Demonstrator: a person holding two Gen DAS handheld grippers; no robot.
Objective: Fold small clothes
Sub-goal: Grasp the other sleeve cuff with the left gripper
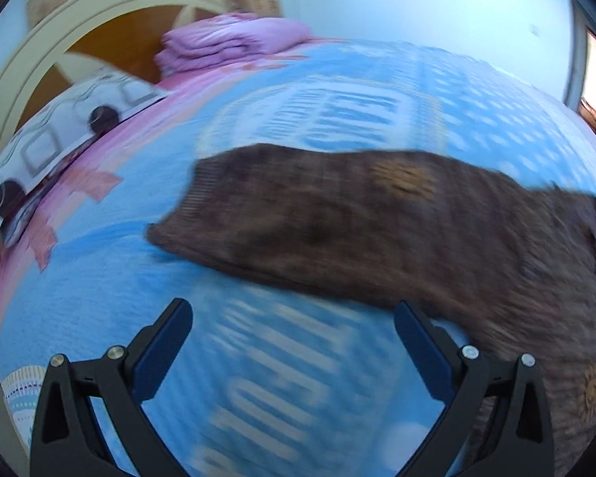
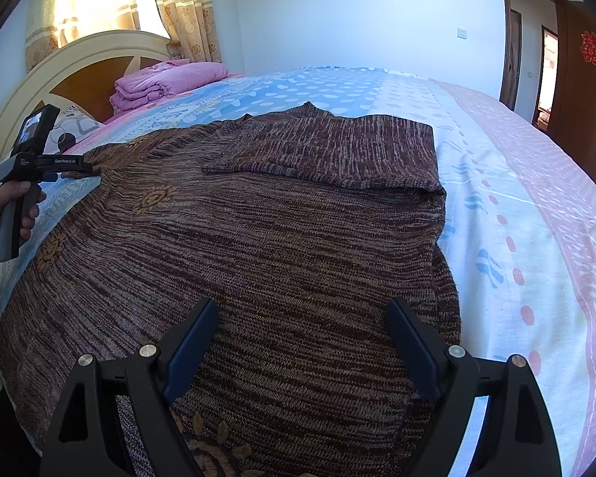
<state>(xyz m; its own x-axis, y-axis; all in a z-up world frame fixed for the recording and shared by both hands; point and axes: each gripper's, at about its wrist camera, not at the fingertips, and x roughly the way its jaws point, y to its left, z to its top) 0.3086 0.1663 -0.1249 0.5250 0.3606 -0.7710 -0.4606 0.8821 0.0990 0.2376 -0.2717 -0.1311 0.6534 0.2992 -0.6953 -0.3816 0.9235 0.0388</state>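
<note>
Your blue, white & pink patterned bedsheet [image 2: 496, 198] fills both views. On it lies the brown marled knit sweater [image 2: 278, 238], one sleeve folded across its top at approx 12 o'clock, other sleeve stretching to 10. Folded pink blanket [image 2: 167, 79] sits at 11 by the headboard. Your right gripper [image 2: 302, 342] is spread wide over the sweater hem, gripping nothing. Your left gripper [image 1: 294, 342] is spread too, over bare sheet w/ the sleeve edge at 1 o'clock.

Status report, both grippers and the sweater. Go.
Left gripper open, beside the left sleeve. Right gripper open over the brown sweater; right sleeve already folded in. Nothing in the way.
</note>
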